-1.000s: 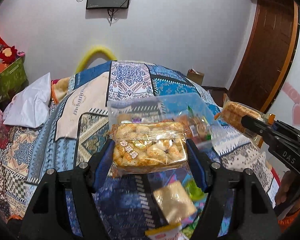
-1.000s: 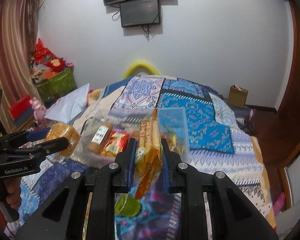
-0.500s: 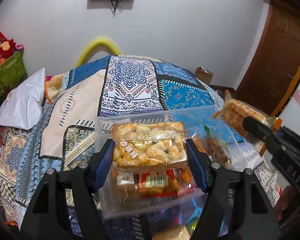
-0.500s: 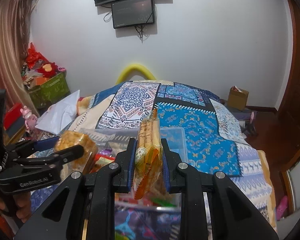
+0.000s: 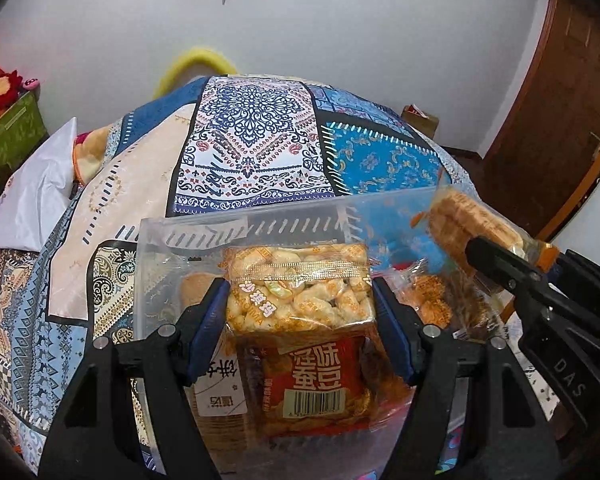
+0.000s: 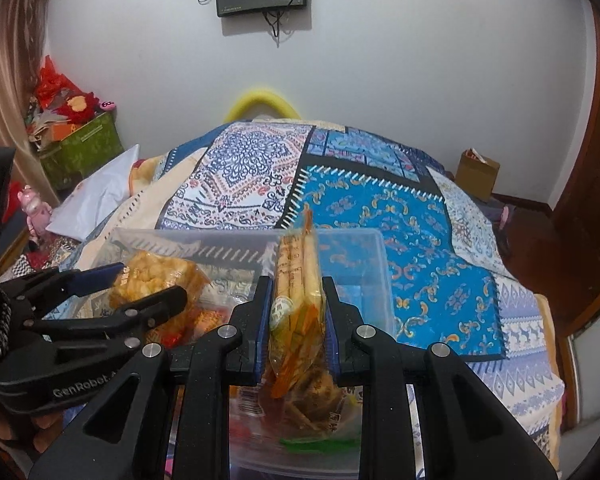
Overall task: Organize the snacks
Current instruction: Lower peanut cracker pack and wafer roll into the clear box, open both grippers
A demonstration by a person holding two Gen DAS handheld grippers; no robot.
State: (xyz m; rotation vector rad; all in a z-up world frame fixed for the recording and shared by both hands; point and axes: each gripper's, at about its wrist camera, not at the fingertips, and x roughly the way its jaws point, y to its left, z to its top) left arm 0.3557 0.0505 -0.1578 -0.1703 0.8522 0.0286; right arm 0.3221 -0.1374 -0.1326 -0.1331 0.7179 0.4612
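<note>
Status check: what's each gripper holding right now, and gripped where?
Left gripper clamps a clear puffed-snack pack by its two short ends. Right gripper pinches a thin biscuit-stick packet across its flat faces, low on the pack. Both over the clear bin.

You are working over a bed (image 5: 112, 208) covered by a patchwork quilt (image 5: 256, 140) in blue, white and cream panels. Directly on the quilt sits a clear plastic bin (image 6: 374, 276) holding snack packets. A white pillow (image 5: 32, 196) lies at the bed's left edge.
</note>
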